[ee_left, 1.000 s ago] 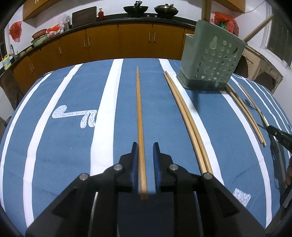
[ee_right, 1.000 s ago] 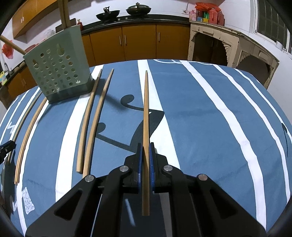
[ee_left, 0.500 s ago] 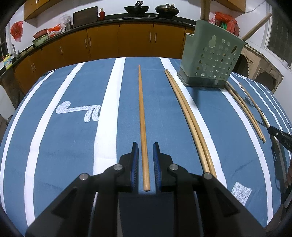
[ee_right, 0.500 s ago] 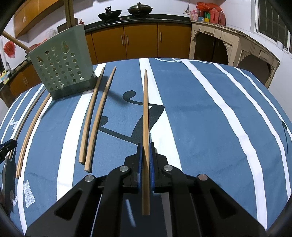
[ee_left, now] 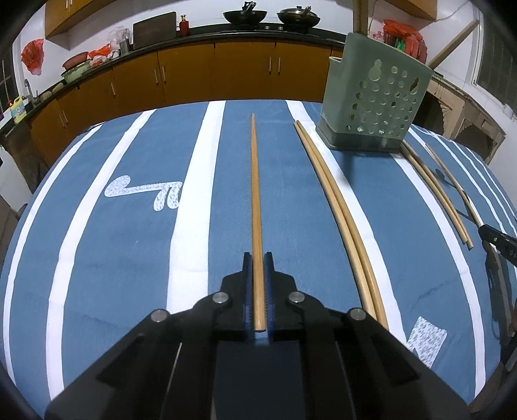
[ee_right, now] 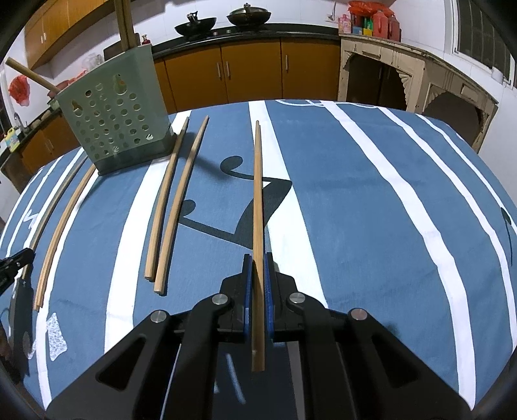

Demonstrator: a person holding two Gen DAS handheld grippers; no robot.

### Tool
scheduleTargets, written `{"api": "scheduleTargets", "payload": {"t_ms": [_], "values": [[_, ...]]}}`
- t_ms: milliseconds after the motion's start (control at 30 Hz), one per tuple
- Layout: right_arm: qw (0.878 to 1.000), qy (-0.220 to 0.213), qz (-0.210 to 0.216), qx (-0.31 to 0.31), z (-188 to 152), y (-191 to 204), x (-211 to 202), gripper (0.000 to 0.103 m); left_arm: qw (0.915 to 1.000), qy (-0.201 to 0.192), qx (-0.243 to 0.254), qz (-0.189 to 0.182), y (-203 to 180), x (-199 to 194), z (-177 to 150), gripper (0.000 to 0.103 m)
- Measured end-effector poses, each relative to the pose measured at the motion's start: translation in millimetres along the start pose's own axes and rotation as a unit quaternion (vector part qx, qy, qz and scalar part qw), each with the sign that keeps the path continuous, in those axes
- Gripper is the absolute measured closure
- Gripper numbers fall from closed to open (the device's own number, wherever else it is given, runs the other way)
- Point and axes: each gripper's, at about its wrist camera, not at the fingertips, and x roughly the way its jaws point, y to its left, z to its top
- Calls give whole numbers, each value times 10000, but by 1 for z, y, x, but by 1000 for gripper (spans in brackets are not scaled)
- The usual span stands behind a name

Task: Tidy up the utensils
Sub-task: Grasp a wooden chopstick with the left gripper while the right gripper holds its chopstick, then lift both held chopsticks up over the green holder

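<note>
Big blue striped tablecloth (ee_left: 129, 258) covers the table, green holder with holes (ee_left: 374, 106) standing at the far side. Loose chopstick pairs (ee_right: 168, 206) lie beside it. Left claw (ee_left: 258, 258) just squeezed shut on a single chopstick (ee_left: 255, 194) lying on the cloth. Right claw (ee_right: 258, 258) is clamped on its own chopstick (ee_right: 257, 200), tip pointing away.

Kitchen with orange cabinets and white walls

Orange wooden base cabinets (ee_left: 194, 74) under a dark black countertop (ee_left: 206, 35) run beyond the table's far edge; two black woks (ee_right: 223, 21) sit there, a cream arched sideboard (ee_right: 407, 74) stands right.
</note>
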Motion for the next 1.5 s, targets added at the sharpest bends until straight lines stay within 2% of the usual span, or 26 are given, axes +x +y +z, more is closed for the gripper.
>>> {"api": "scheduleTargets", "payload": {"t_ms": [133,500,967,1233,1500], "values": [[9998,-173,10,0,1,0,-11,95,10000,-37,24,-9,-1,-8,-1,95],[9984,-561,30,34,14,-7,-39,95,9989,-463,0,-8,4,-46,9,95],[9945,-1019,199,130,36,-4,-63,95,9948,-972,-238,-167,15,-82,29,95],[9938,-1065,265,190,41,-6,-64,95,9935,-1080,-291,-209,17,-89,35,95],[9856,-1619,368,332,57,-11,-85,95,9861,-1558,-446,-368,20,-114,45,95]]}}
